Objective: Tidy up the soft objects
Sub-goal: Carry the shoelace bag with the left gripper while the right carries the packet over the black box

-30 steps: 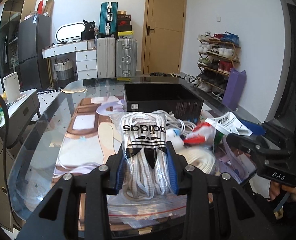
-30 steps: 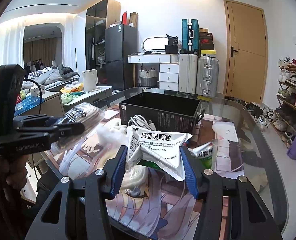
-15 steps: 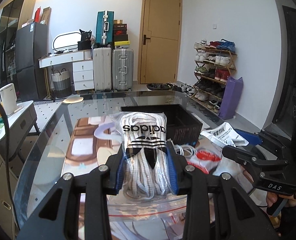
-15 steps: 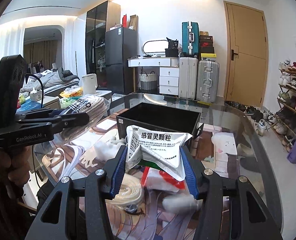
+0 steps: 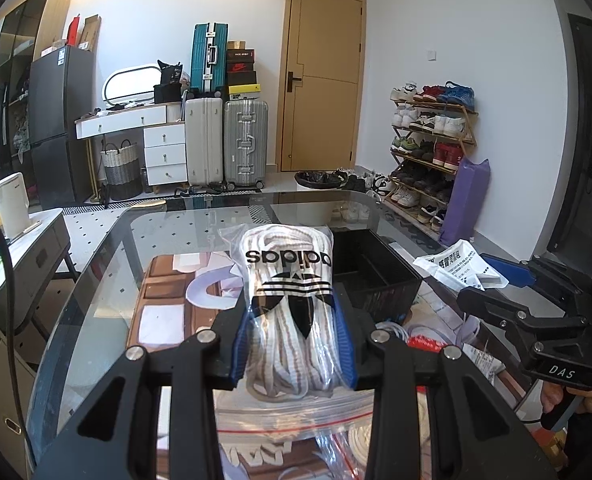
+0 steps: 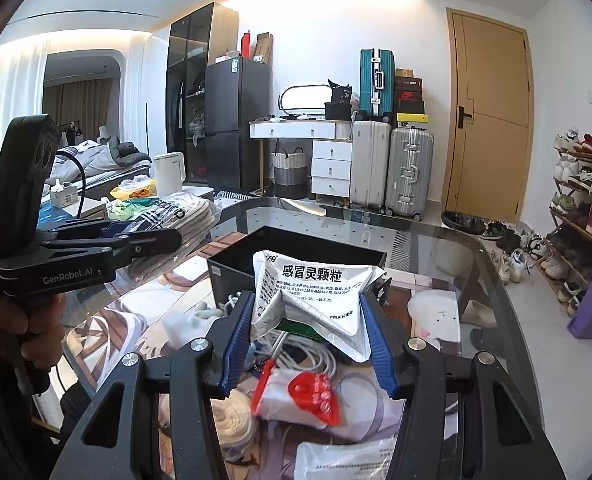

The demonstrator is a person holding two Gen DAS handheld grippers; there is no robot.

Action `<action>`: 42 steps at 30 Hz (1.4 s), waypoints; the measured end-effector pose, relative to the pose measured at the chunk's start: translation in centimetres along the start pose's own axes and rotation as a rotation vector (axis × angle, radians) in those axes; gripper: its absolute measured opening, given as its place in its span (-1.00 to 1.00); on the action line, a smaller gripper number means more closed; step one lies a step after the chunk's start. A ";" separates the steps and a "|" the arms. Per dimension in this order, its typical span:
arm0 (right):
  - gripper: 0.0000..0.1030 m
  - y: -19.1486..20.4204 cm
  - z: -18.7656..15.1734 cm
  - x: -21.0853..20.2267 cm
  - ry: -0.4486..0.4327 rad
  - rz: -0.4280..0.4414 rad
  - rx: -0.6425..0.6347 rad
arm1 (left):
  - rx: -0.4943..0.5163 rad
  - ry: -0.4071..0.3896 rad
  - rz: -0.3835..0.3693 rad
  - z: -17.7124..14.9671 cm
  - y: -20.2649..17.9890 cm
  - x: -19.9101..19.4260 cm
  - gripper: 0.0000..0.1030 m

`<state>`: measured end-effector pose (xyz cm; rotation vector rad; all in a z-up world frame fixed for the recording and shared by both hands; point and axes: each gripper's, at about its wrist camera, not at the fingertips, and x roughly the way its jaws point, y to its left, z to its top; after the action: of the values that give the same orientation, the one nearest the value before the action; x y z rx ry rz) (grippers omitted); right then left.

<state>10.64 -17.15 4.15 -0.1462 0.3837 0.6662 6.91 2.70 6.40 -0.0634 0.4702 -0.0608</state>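
My left gripper is clamped on the clear zip bag of white adidas laces, and my right gripper is clamped on the silver cold-granules sachet. Over the last second I've lifted both clear of the pile on the glass table; the black bin now sits lower, just ahead, so I judge both are ready to carry over and drop in

Clear zip bag of white laces held upright aloft, crumpled silver medicine sachet raised before black open box
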 end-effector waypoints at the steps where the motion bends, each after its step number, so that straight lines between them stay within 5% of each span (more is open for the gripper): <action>1: 0.03 0.0 0.2 0.3 0.003 0.001 0.002 | 0.000 0.003 -0.003 0.2 0.0 0.3 -0.32; 42: 0.03 -2.4 3.7 12.2 0.176 0.027 -0.017 | 0.024 0.168 -0.005 3.3 -0.3 11.3 -0.32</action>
<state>21.99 -11.08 2.76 -0.2167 0.5505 0.6854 18.41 1.78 4.26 -0.0357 0.6373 -0.0768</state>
